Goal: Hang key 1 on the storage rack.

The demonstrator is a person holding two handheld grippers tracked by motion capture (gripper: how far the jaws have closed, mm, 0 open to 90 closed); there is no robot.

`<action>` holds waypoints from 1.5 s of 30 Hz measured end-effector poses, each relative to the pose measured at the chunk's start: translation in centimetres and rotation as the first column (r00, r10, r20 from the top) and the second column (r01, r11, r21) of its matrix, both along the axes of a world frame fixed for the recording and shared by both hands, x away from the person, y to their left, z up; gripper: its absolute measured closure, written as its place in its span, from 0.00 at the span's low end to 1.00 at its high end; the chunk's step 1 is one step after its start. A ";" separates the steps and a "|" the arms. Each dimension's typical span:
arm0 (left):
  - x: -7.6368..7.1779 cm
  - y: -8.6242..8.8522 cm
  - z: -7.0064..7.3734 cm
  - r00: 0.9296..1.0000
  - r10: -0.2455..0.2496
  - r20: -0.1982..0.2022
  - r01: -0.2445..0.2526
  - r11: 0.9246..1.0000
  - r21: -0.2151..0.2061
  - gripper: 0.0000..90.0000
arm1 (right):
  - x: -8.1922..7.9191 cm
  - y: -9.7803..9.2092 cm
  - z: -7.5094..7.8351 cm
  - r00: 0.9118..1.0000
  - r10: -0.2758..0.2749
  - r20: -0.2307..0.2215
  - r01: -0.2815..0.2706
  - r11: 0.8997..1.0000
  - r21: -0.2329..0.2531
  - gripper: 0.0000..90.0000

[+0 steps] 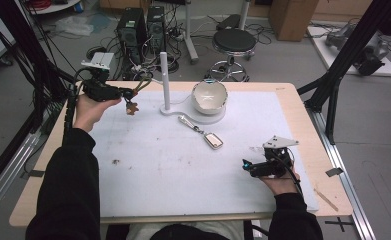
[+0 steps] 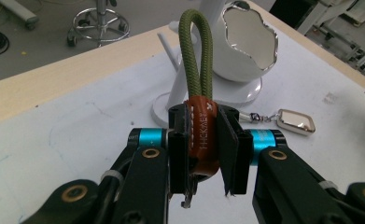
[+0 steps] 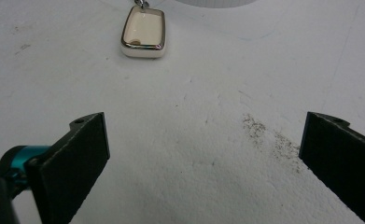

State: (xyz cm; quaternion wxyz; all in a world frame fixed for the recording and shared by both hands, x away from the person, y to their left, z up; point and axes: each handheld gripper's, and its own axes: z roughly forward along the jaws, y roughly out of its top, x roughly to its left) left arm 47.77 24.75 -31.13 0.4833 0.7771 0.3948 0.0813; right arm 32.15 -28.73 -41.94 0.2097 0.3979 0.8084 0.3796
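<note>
My left gripper (image 1: 127, 93) is held above the far left of the white mat (image 1: 158, 170), shut on a keychain. In the left gripper view its jaws clamp the keychain's brown leather wrap (image 2: 201, 140), and an olive rope loop (image 2: 196, 56) stands up from it. A small brown piece (image 1: 131, 107) dangles below the jaws. Just beyond stands a white stand (image 1: 165, 80) with an upright post and an egg-shaped mirror cup (image 1: 209, 96). A silver keychain with a rectangular tag (image 1: 214, 140) lies on the mat. My right gripper (image 1: 246, 166) rests open at the near right, the tag (image 3: 143, 32) ahead of it.
The mat covers a wooden table (image 1: 303, 115). Black frame struts (image 1: 333, 85) rise at the right edge and cables hang at the left. Behind the table are a round stool (image 1: 234, 42) and computer towers (image 1: 133, 27) on the floor.
</note>
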 end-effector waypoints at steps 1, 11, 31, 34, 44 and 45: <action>0.2 -0.1 0.1 1.000 0.002 -0.001 -0.002 1.000 -0.002 0.83 | 0.0 0.0 0.0 1.000 0.000 -0.002 0.000 1.000 0.005 0.01; 2.0 -0.6 -0.4 0.998 0.037 -0.042 -0.039 0.999 -0.027 0.83 | -0.1 -0.1 0.1 1.000 -0.001 0.000 0.001 1.000 0.005 0.01; 3.2 -1.6 -0.8 0.994 0.068 -0.088 -0.067 0.998 0.015 0.83 | -0.3 -0.2 0.0 1.000 -0.004 0.000 0.004 1.000 0.008 0.01; 3.4 -1.6 -0.8 0.993 0.068 -0.101 -0.068 0.998 0.010 0.83 | -0.3 -0.2 0.0 1.000 -0.004 0.001 0.004 1.000 0.007 0.01; 4.0 -2.1 -1.1 0.987 0.065 -0.146 -0.062 0.998 0.025 0.83 | -0.3 -0.1 0.0 1.000 -0.003 0.004 0.003 1.000 0.003 0.01; 4.0 -2.2 -1.1 0.988 0.061 -0.143 -0.057 0.998 0.035 0.83 | -0.3 -0.2 0.0 1.000 0.000 0.006 0.000 1.000 0.002 0.01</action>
